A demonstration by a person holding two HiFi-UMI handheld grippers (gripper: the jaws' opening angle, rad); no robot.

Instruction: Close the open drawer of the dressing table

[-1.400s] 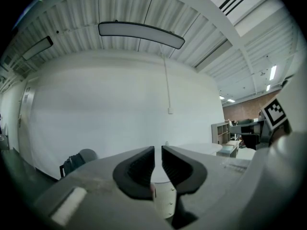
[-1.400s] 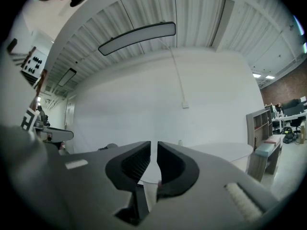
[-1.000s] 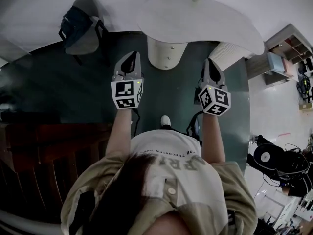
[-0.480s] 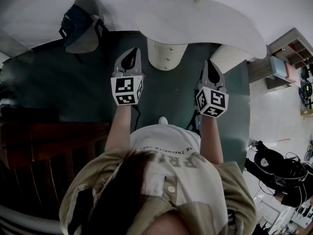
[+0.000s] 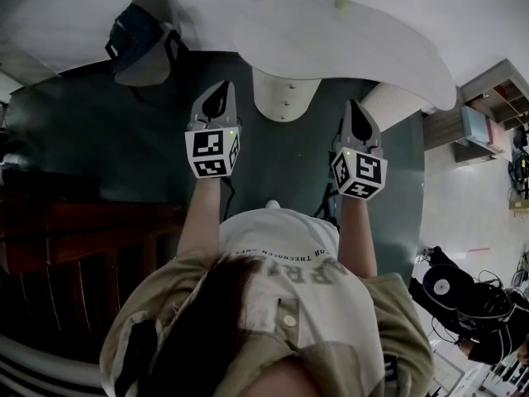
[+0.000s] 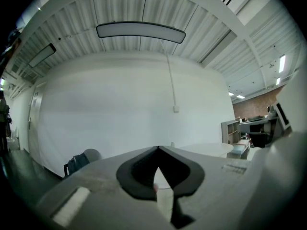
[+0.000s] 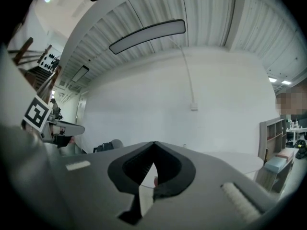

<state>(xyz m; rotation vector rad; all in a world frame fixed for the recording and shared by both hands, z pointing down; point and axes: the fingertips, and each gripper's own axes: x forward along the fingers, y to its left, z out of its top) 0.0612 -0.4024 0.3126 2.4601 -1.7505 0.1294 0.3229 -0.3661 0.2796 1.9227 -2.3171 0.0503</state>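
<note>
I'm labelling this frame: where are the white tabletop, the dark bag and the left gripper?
white tabletop (image 5: 355, 44), head view, bare middle of its top.
dark bag (image 5: 134, 31), head view, middle of its upper side.
left gripper (image 5: 221, 87), head view, the shut jaw tips.

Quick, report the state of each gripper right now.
Left gripper: closed, holding nothing.
Right gripper: closed, holding nothing.

Chair (image 5: 140, 40) left of table (image 5: 347, 38)
</note>
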